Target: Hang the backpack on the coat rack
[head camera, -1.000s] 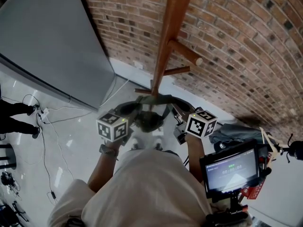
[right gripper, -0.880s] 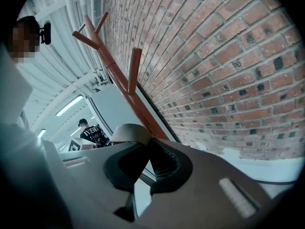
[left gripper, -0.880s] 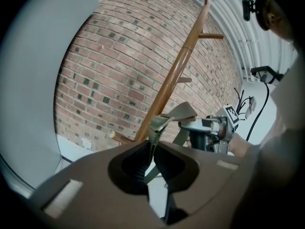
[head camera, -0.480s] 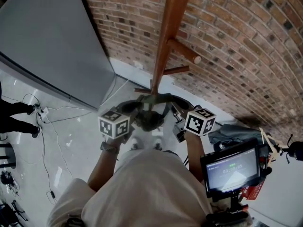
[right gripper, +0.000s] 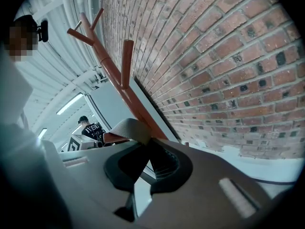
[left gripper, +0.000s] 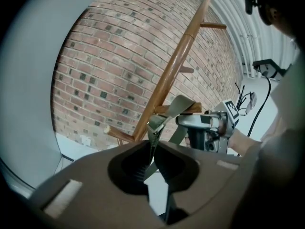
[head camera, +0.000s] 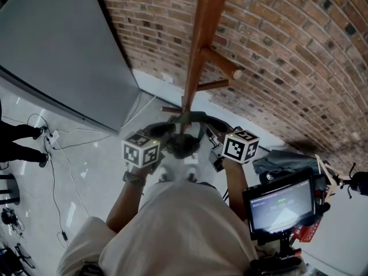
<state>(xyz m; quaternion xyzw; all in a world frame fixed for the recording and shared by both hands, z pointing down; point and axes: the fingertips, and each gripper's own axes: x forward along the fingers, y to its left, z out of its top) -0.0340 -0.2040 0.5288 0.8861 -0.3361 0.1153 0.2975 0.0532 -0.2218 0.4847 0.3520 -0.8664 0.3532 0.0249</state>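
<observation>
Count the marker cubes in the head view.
2. The left cube sits left of the backpack; the right cube sits right of it. No other looks hidden.

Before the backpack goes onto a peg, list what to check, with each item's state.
1. Left claw gripping the strap: ok, jaws pinched on the webbing by its buckle.
2. Right claw gripping the strap: ok, jaws closed on the webbing.
3. Strap arched between the claws: ok.
4. Bare peg on the coat rack: ok.
5. Strap over a peg: not ok, the backpack is held in front of the pole, off the pegs.
6. Rack's foot steady: cannot tell, the backpack hides it.
</observation>
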